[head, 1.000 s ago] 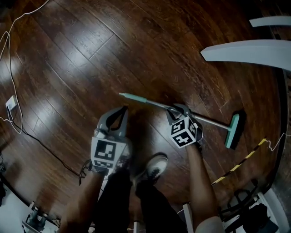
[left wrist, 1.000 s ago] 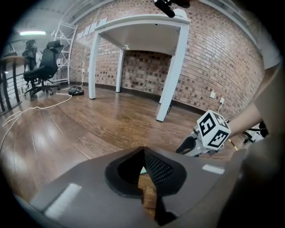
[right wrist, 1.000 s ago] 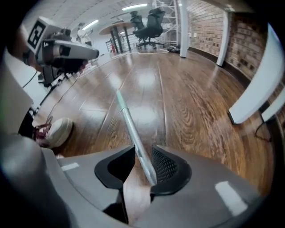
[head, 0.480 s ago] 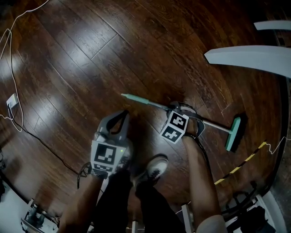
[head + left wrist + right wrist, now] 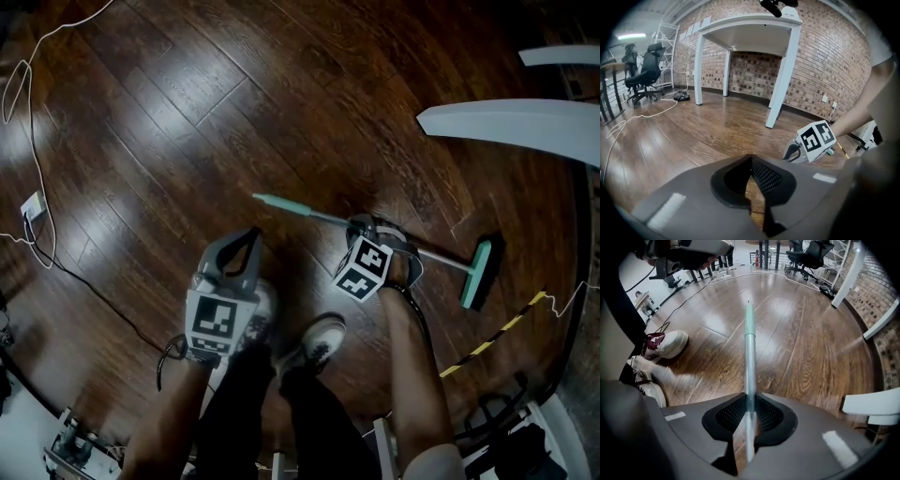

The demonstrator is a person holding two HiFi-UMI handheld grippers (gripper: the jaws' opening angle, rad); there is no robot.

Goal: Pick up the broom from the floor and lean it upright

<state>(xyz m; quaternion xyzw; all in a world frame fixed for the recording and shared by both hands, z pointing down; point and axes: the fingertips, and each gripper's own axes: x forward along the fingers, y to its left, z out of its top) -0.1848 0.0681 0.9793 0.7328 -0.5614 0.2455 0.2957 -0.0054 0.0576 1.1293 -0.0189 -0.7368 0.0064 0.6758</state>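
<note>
Two claws | right claw [image 5: 364, 225] just closing, clenched on broom [image 5: 750, 352], hiding mid-handle | left claw [image 5: 253, 231] clenched, empty

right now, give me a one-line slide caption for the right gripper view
Right gripper, jaws just closing, clamps the broom by its metal handle on the wooden floor.

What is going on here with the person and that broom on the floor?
A person standing on the wood floor holds a tool in each hand. The right tool points down, and its jaws have just been closing on the metal handle of the broom, which lies flat, not yet lifted. The left tool hangs beside it, jaws together, empty.
</note>
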